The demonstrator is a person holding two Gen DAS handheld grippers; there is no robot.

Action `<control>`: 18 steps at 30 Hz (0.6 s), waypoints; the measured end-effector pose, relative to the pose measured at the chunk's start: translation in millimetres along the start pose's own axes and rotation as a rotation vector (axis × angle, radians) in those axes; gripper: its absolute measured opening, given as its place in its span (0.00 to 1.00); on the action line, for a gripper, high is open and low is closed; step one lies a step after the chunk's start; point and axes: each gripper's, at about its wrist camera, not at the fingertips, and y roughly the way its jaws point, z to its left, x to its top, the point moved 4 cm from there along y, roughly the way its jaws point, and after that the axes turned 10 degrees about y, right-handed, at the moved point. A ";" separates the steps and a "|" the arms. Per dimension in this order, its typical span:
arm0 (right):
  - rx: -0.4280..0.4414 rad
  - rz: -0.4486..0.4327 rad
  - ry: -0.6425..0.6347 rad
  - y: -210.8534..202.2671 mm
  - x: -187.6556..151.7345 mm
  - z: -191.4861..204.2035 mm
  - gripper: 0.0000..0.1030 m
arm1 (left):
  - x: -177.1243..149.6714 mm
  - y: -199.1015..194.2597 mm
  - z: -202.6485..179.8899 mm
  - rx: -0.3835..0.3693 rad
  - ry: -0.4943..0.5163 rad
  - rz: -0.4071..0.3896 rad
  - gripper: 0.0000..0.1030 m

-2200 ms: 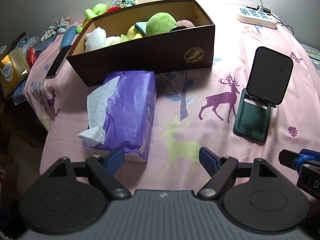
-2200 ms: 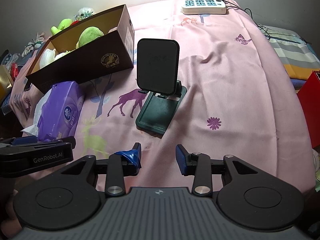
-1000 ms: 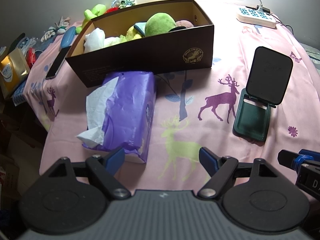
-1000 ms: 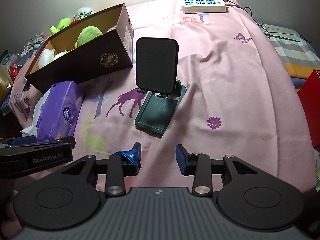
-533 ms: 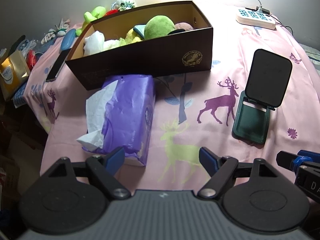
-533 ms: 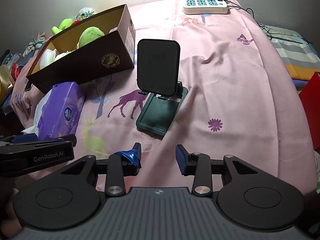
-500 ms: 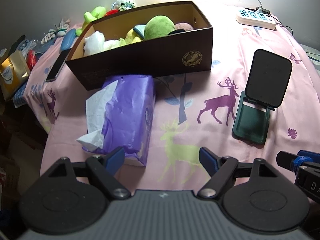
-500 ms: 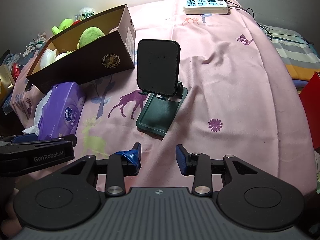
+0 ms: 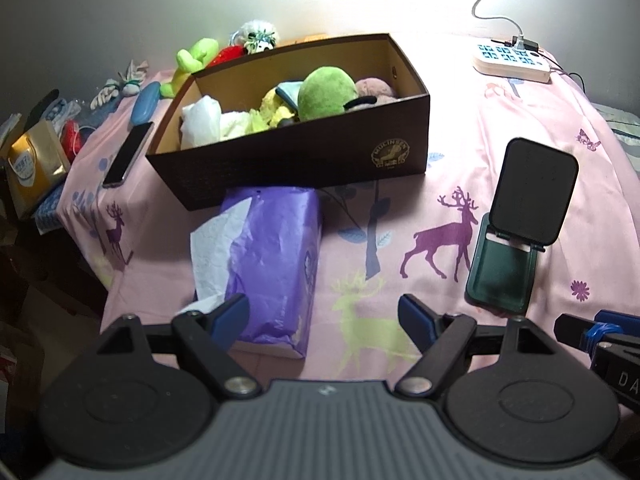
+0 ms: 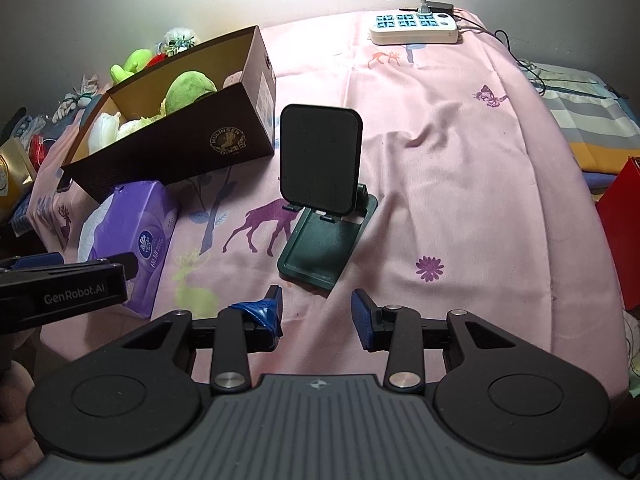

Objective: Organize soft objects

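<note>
Purple tissue pack [image 9: 276,260] just ahead of spread, empty left hand-held gripper [image 9: 323,316], right hand-held gripper [image 10: 316,312] parted and empty, one brown box [image 9: 304,160] of plush toys beyond.

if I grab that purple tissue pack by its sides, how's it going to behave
The purple tissue pack looks like a crinkled soft wrapper, so it will probably squash and sag rather than stay stiff. It likely weighs little for its bulk. The loose white tissue sticking out may flap or pull free.

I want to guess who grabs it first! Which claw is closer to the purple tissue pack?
Left. The left claw hovers open at the near end of the purple tissue pack. The right claw sits farther right, in front of the phone stand.
</note>
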 end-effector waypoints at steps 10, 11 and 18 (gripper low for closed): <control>0.029 -0.073 -0.012 -17.1 23.1 12.6 0.20 | 33.9 -15.6 21.5 0.034 -0.019 -0.078 0.78; 0.031 -0.079 -0.012 -18.1 24.8 13.8 0.20 | 35.6 -15.9 23.6 0.033 -0.023 -0.081 0.78; 0.044 -0.104 -0.013 -21.5 34.7 26.5 0.20 | 45.2 -15.7 39.0 0.035 -0.042 -0.104 0.78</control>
